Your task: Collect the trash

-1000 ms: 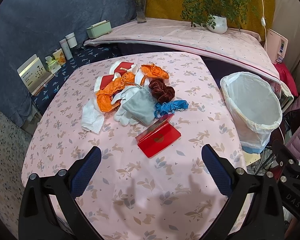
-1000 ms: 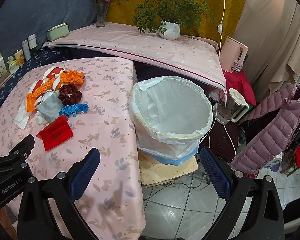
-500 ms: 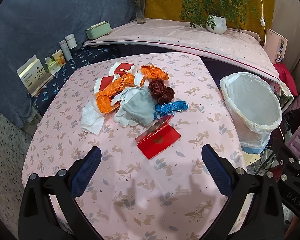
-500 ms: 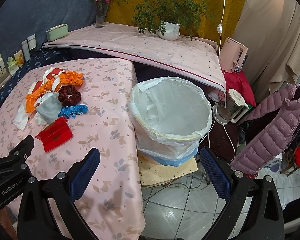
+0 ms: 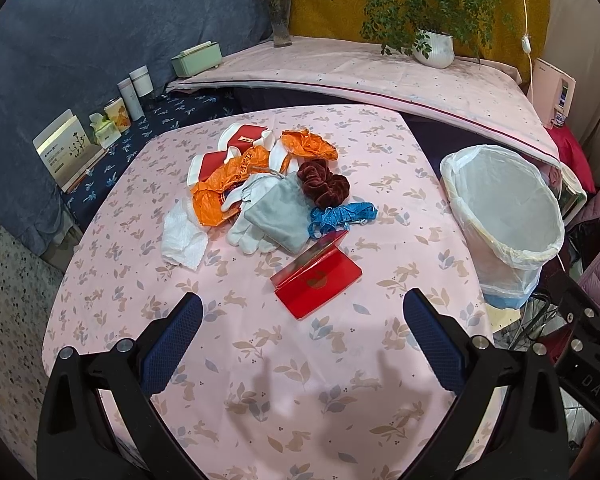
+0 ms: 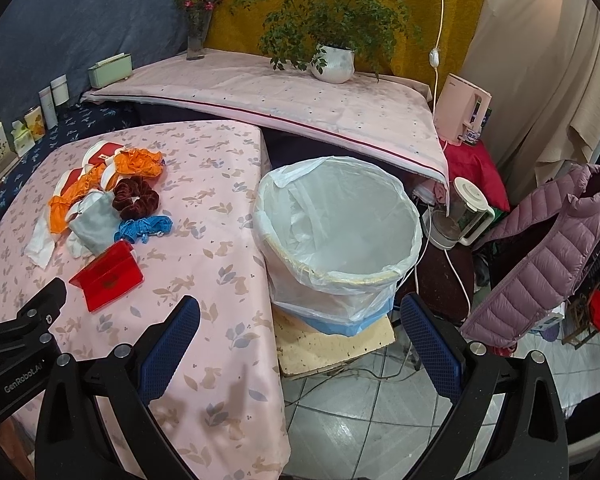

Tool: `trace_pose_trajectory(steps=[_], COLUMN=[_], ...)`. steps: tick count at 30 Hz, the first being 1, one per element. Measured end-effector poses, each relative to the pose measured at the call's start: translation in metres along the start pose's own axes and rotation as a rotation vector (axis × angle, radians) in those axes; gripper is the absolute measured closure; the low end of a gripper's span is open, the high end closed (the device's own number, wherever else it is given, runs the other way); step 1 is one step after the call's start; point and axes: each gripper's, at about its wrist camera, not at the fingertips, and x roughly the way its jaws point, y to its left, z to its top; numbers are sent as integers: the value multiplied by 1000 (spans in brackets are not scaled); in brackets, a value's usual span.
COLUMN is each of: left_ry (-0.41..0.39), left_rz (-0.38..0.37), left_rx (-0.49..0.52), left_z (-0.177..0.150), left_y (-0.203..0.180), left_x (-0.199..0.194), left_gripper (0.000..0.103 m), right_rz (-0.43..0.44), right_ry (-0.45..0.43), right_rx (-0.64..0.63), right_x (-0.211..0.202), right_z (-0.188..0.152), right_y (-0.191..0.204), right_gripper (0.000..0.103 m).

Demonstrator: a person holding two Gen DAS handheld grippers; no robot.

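A heap of items lies mid-table: an orange plastic bag (image 5: pixel 224 184), a crumpled white tissue (image 5: pixel 182 236), a grey pouch (image 5: pixel 278 212), white gloves (image 5: pixel 246 236), a dark red scrunchie (image 5: pixel 324 186), a blue tape measure (image 5: pixel 342 216) and a red case (image 5: pixel 320 280). A bin lined with a white bag (image 5: pixel 504 216) stands right of the table. My left gripper (image 5: pixel 300 336) hovers open over the near table edge, short of the red case. My right gripper (image 6: pixel 300 334) is open, low in front of the bin (image 6: pixel 336 236).
The pink rabbit-print tablecloth (image 5: pixel 260 360) drops off at the right edge beside the bin. Behind are a shelf with a potted plant (image 5: pixel 432 46), a vase (image 5: pixel 280 28) and a green box (image 5: pixel 196 60). A kettle (image 6: pixel 464 212) and a pink jacket (image 6: pixel 540 256) lie right of the bin.
Both views have shifted only slightly; the grippers stay open and nothing on the table has moved.
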Motion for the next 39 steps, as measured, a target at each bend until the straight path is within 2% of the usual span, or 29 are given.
trace_pose_trajectory(steps=[5, 12, 15, 21, 24, 29, 31, 32, 34, 37, 39], left_ry=[10, 0, 2, 8, 21, 58, 77, 86, 108, 117, 104], left_rz=[-12, -54, -103, -103, -123, -171, -190, -199, -235, -252, -257], left_rx=[-8, -14, 2, 77, 83, 69, 57, 54, 42, 36, 26], left_z=[5, 9, 6, -1, -2, 3, 4, 5, 5, 6, 8], left_y=[5, 34, 45, 46, 45, 43, 44, 43, 46, 51, 57], left_x=[8, 34, 48, 77, 92, 115, 123, 125, 128, 127, 122], left_gripper=[7, 7, 7, 7, 9, 29, 45, 49, 77, 93, 94], right_rz=[-4, -2, 3, 15, 24, 39, 49, 53, 61, 82, 101], right_ry=[-8, -17, -18, -14, -8, 8, 14, 17, 24, 31, 32], right_rx=[14, 32, 40, 35, 27, 10, 5, 2, -7, -19, -29], right_x=[1, 10, 16, 30, 39, 56, 61, 64, 70, 78, 83], right_z=[2, 6, 9, 14, 18, 23, 24, 25, 28, 33, 38], right_y=[-1, 5, 8, 22, 31, 46, 52, 55, 62, 74, 84], right_gripper=[7, 7, 7, 7, 7, 7, 7, 7, 7, 7, 9])
